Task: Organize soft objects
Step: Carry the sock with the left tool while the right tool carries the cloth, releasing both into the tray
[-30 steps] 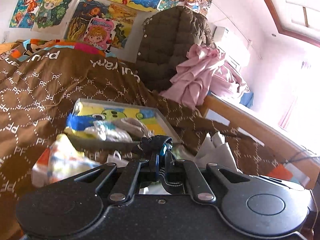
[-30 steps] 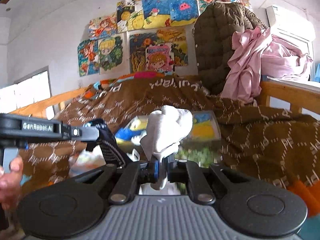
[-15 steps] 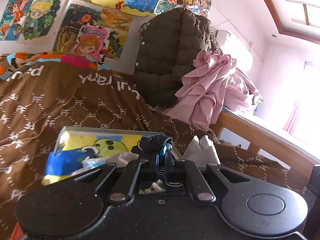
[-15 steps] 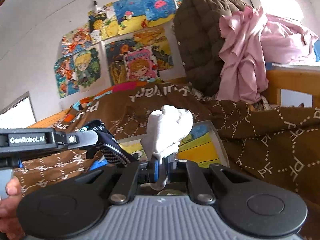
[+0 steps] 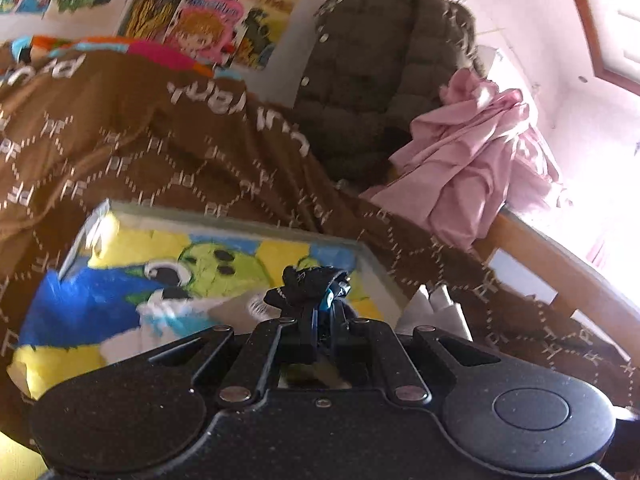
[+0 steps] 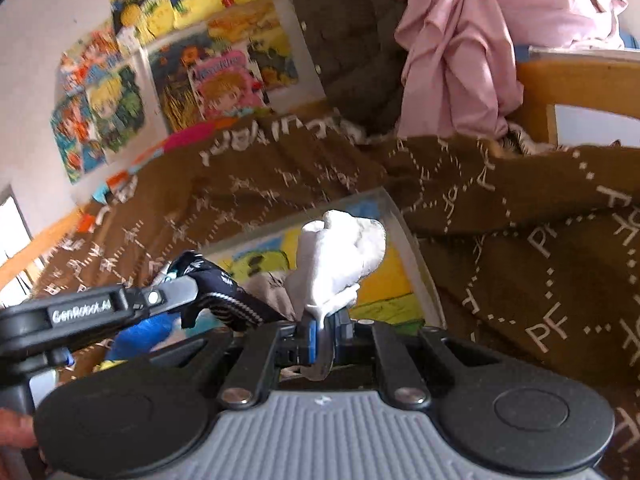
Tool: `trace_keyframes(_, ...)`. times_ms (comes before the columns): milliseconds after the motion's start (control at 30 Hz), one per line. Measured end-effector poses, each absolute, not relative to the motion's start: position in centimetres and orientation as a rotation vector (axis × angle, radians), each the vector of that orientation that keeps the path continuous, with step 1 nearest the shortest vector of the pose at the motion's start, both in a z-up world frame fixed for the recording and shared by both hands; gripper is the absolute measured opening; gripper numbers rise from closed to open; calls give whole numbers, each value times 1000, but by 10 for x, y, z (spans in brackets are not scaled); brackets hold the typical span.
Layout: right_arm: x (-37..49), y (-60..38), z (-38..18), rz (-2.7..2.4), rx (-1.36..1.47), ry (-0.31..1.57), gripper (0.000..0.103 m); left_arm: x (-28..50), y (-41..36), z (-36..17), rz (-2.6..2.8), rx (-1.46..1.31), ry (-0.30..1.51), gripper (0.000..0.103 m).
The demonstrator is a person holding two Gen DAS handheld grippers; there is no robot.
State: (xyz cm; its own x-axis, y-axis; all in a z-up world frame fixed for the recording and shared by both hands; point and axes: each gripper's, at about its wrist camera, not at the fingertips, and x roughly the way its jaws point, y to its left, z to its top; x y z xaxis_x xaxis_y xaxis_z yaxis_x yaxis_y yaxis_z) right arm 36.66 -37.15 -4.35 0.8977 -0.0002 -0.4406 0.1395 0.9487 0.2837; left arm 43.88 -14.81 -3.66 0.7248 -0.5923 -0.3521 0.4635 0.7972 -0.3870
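Up close, the left gripper (image 5: 322,320) has its fingers pressed together on a crumpled black knit sock with a teal trim (image 5: 310,286), which bunches above the fingertips and trails down between them. From the right wrist view the same black sock (image 6: 222,290) shows pale ribbed stitching along its hanging length. The right gripper (image 6: 322,334) is clamped on a soft white sock balled into a rounded lump (image 6: 340,258), its narrow tail pinched between the blue finger pads (image 6: 308,336).

Both socks hang just above a shallow rectangular tray with a thin pale rim (image 5: 224,220), whose floor bears a bright cartoon print in yellow, blue and green. Inside the tray, toward its near end, lie a few more soft items in white, pale blue and beige (image 5: 172,316), blurred and hard to tell apart. The yellow far half of the tray floor is bare.

The tray rests on a brown blanket with a white dotted diamond pattern and "PF" letters (image 5: 132,152), rumpled into folds that rise just beside the tray's right rim (image 6: 416,256). Behind stand a dark quilted puffy jacket (image 5: 372,80) and a heap of wrinkled pink cloth (image 5: 472,160), draped over a wooden bed rail (image 5: 560,264). Colourful cartoon posters (image 6: 168,60) cover the wall.
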Motion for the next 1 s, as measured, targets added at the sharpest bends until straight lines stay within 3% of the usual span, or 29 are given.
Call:
trace_keyframes(367, 389, -367, -49, -110, 315, 585, 14, 456, -138, -71, -549, -291, 642, 7)
trace_keyframes(533, 388, -368, -46, -126, 309, 583, 21, 454, -140, -69, -530, -243, 652, 22)
trace_keyframes(600, 386, -365, -45, -132, 282, 567, 27, 452, -141, -67, -532, -232, 657, 37)
trace_keyframes(767, 380, -357, -38, -158, 204, 534, 38, 442, -139, -58, -528, -219, 623, 59)
trace_keyframes(833, 376, -357, -35, -154, 212, 524, 49, 438, -138, -54, -525, -214, 611, 65)
trace_keyframes(1000, 356, -354, -21, -144, 193, 488, 64, 422, -132, -42, -506, -213, 582, 78)
